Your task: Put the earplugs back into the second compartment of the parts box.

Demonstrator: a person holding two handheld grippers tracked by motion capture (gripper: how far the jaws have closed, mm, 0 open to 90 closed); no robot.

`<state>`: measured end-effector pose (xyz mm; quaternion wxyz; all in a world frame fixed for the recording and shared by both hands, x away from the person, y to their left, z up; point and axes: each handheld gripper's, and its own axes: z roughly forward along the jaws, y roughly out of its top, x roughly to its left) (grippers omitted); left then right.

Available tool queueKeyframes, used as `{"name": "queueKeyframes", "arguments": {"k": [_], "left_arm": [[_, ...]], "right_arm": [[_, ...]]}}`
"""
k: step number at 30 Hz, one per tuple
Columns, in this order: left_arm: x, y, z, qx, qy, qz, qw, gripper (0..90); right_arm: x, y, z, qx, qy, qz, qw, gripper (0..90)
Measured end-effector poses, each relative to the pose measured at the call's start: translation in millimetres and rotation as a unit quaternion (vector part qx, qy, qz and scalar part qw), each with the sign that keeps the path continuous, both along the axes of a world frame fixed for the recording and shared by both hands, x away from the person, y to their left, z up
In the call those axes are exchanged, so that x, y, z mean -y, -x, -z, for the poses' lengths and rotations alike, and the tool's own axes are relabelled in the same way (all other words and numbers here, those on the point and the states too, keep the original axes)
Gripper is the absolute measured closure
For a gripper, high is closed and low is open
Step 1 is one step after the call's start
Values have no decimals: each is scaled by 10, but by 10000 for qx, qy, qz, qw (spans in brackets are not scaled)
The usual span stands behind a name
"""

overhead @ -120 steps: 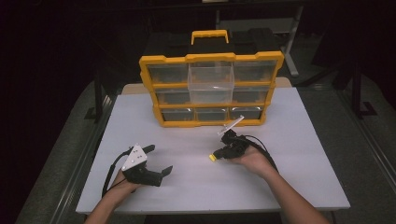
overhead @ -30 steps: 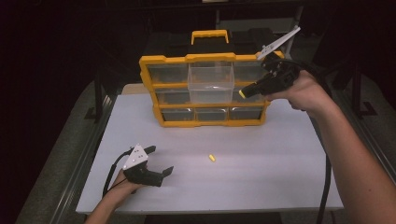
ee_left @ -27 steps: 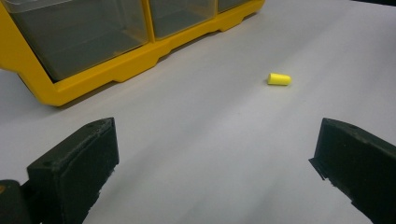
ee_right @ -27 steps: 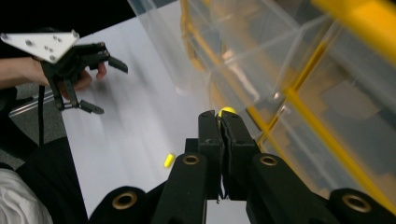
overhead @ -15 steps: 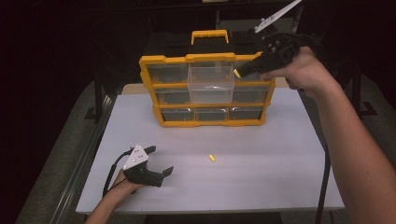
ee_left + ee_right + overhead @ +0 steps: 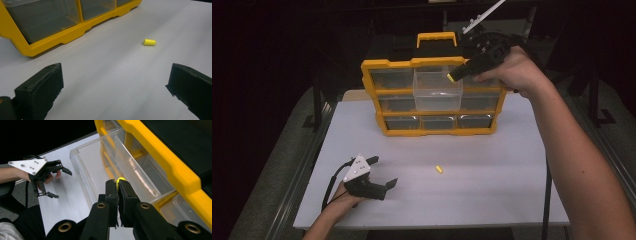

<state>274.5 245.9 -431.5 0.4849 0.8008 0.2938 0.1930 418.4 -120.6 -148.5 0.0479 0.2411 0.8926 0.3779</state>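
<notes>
At the left of the high view, the left gripper (image 6: 384, 186) rests low on the white rectangular surface (image 6: 492, 195), near its front left corner, held by the person's left hand (image 6: 343, 194). Its two black jaws stand wide apart with nothing between them; the left gripper view shows the bare white top between the pads. A grey three-cornered plate (image 6: 357, 168) sits on its top and a black cable loops off to its left.

Further right, a small yellow foam earplug (image 6: 439, 169) lies loose on the surface, well apart from the left gripper and in front of the organiser. In the left gripper view this loose plug (image 6: 149, 42) lies on its side beyond the open jaws.

Behind it, a yellow plastic organiser case with clear drawers (image 6: 372, 85) stands upright near the back edge of the surface, its carry handle on top. The middle drawer of the top row, a clear plastic drawer (image 6: 437, 95), is pulled out towards the person.

At the right, the right gripper (image 6: 451, 77) is held up by the person's right hand (image 6: 511, 70), its tip over the pulled-out drawer. Its jaws are clamped tight on a second yellow earplug (image 6: 119, 180), which peeks out between the pads in the right gripper view, just above the open drawer.
</notes>
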Motion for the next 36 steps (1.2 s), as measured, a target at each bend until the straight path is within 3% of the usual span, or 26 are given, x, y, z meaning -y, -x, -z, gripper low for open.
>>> {"name": "queueKeyframes", "arguments": {"k": [9, 23, 36], "left_arm": [[-2, 0, -1, 0, -12, 7, 10000, 3], [15, -1, 9, -23, -39, 12, 10000, 3], [16, -3, 10, -38, -46, 9, 10000, 3]], "right_arm": [[11, -31, 37, 23, -53, 175, 9998, 663], [262, 138, 41, 109, -87, 376, 9992, 428], [323, 281, 330, 210, -89, 412, 9989, 252]]}}
